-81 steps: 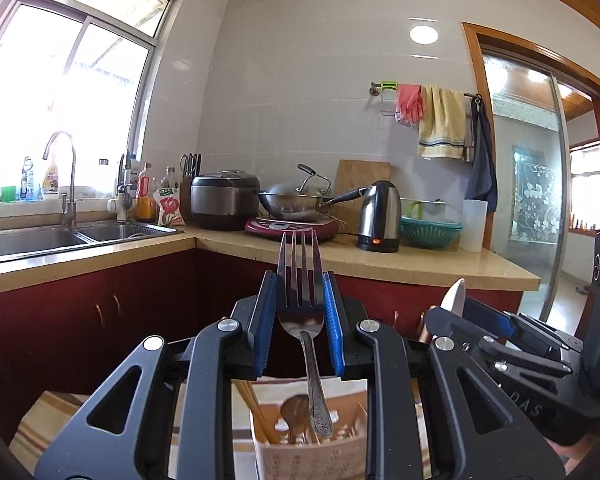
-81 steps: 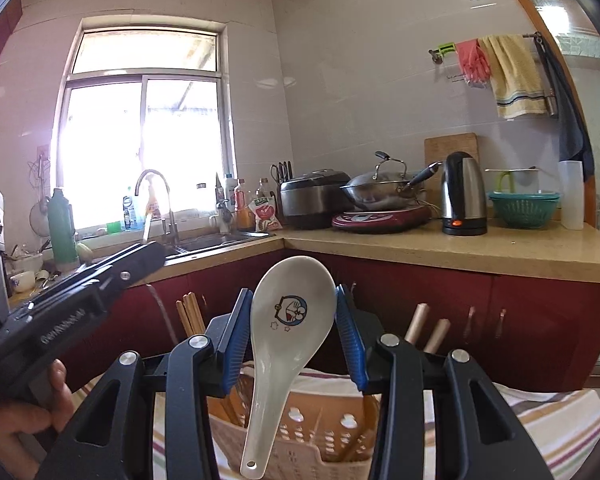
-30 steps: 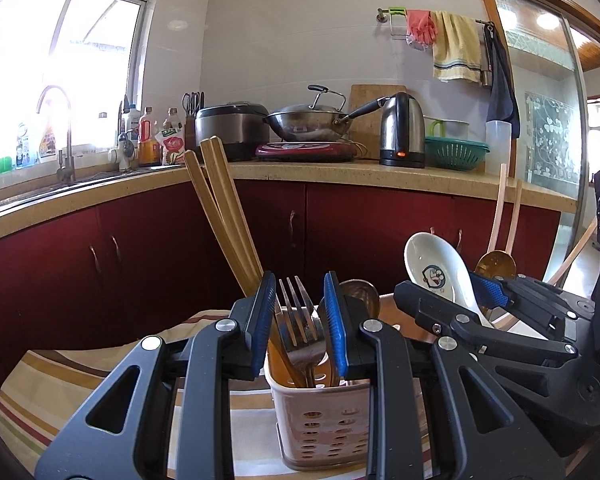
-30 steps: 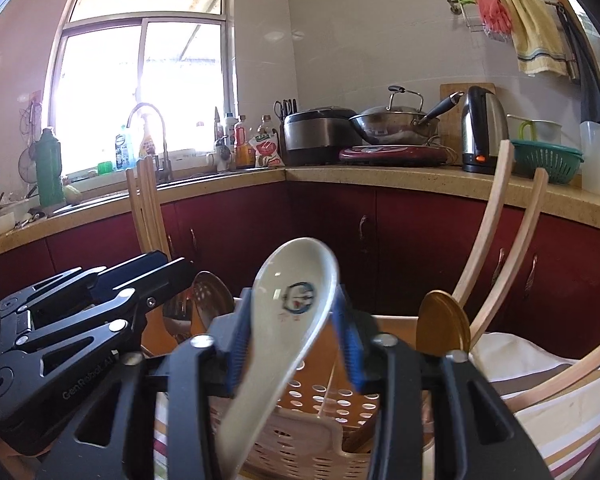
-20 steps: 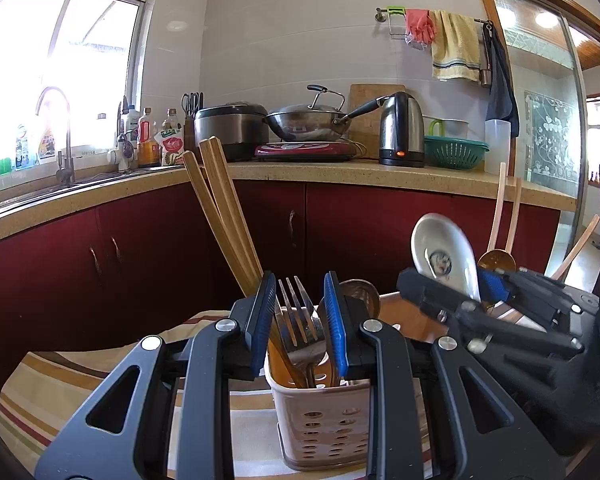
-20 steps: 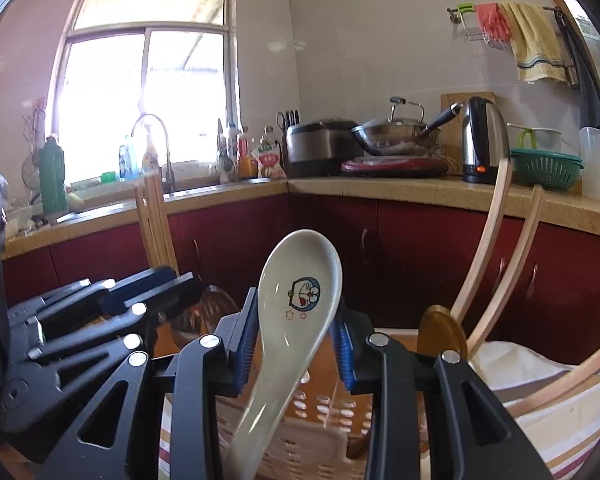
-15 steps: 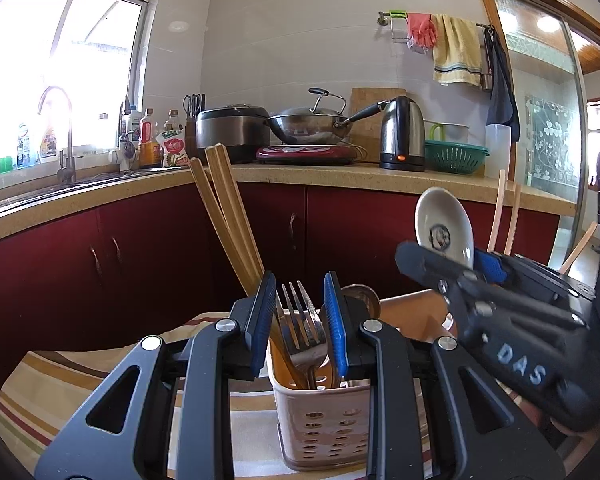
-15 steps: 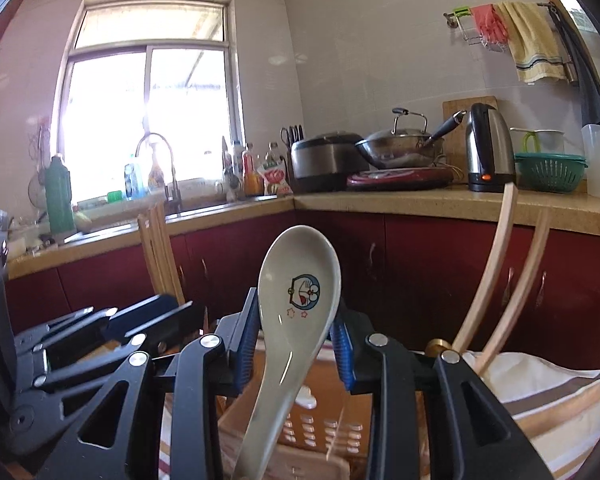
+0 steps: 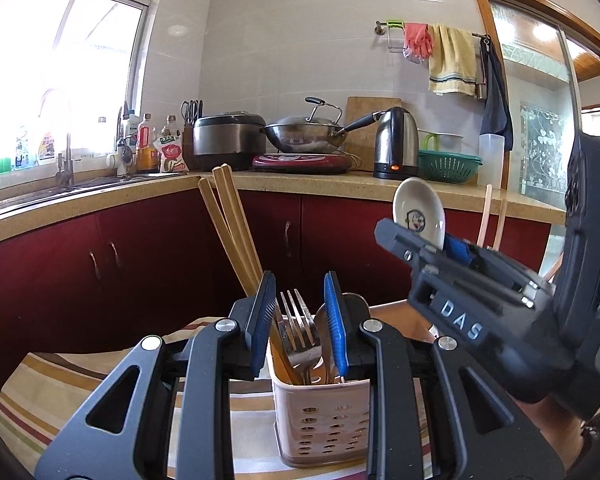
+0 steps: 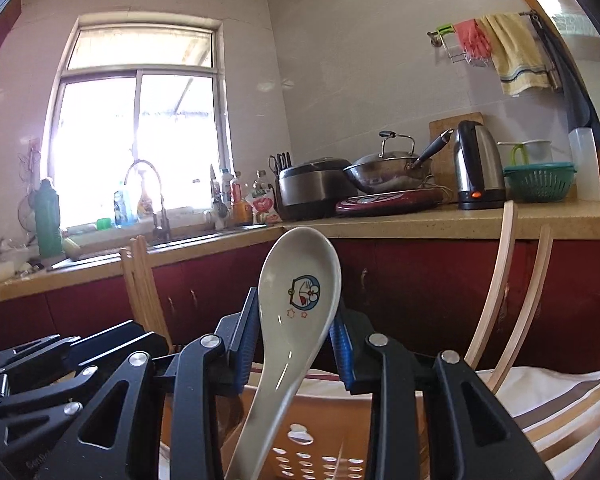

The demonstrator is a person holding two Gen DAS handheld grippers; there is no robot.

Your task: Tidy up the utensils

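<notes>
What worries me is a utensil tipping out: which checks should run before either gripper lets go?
1. Right gripper clamped on ceramic spoon: ok, pads press both sides.
2. Spoon handle seated in caddy: cannot tell, its end is out of view.
3. Fork standing in caddy, tines up: ok.
4. Left gripper grip on fork: cannot tell; the fork sits between the pads.
5. Caddy upright on striped cloth: ok.

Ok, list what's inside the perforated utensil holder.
Inside the utensil holder: a fork, wooden chopsticks and a metal spoon. Their lower ends are hidden by its wall.
</notes>
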